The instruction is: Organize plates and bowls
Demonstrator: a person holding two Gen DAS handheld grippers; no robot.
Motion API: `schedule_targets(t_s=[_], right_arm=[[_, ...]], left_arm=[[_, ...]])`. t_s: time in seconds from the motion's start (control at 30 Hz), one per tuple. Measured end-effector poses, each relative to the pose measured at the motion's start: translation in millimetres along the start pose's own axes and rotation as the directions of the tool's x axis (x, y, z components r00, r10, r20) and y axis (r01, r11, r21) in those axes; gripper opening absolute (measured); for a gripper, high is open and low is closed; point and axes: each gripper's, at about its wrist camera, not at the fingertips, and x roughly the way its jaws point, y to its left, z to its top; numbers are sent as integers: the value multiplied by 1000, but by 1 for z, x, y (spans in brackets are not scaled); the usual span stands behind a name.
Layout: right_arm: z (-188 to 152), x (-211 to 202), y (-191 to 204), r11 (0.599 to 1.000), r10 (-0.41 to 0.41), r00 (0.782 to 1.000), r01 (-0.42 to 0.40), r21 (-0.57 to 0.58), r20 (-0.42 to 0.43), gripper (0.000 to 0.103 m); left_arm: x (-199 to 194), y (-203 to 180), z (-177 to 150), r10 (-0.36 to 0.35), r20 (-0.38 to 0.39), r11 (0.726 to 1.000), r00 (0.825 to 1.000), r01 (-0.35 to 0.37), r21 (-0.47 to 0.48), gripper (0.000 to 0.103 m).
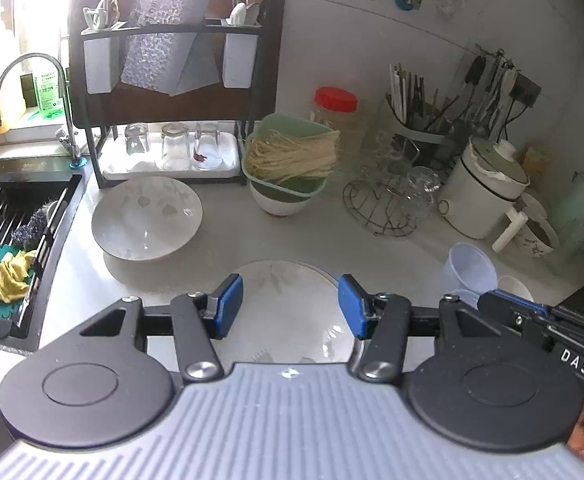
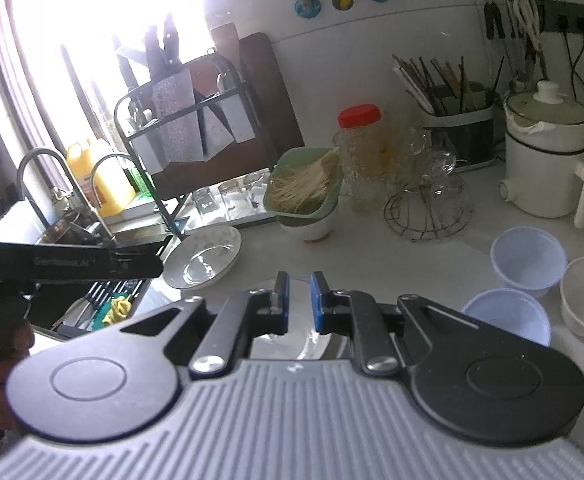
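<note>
Two hand-held grippers hung over the pale tabletop point(image 1: 228, 240), neither holding anything: the left hand-held gripper point(image 1: 290, 306) stood with its jaws apart, the right hand-held gripper point(image 2: 299, 302) nearly closed on nothing. Just beneath both lay a flat, glossy ceramic plate point(image 1: 292, 312) with a faint leaf print; it looked like the next pick, which would call for a rim grip. Farther ahead to the left sat a matching deep plate point(image 1: 146, 218). Right of the right hand-held gripper stood smooth plastic bowls point(image 2: 527, 262).
</note>
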Motion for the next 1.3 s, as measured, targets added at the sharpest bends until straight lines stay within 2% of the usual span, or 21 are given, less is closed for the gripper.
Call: schedule_targets(t_s=[0.33, 0.47, 0.93, 1.07, 1.3], right_arm=[[-9, -11, -9, 1000, -8, 1000, 8, 0, -3, 15], [-8, -9, -7, 1000, 11, 1000, -11, -9, -2, 15], [-10, 20, 24, 988, 123, 988, -131, -80, -94, 15], [-10, 34, 35, 983, 149, 980, -161, -89, -136, 15], [-6, 60, 53, 983, 142, 974, -160, -91, -174, 15]], left_arm=[[9, -19, -7, -11, -17, 1000, 1000, 11, 15, 59], [6, -15, -7, 16, -18, 1000, 1000, -16, 8, 59], [-5, 33, -19, 120, -62, 986, 991, -127, -111, 59], [-1, 49, -17, 131, -84, 982, 988, -141, -126, 59], [15, 75, -7, 122, -107, 982, 987, -135, -129, 62]])
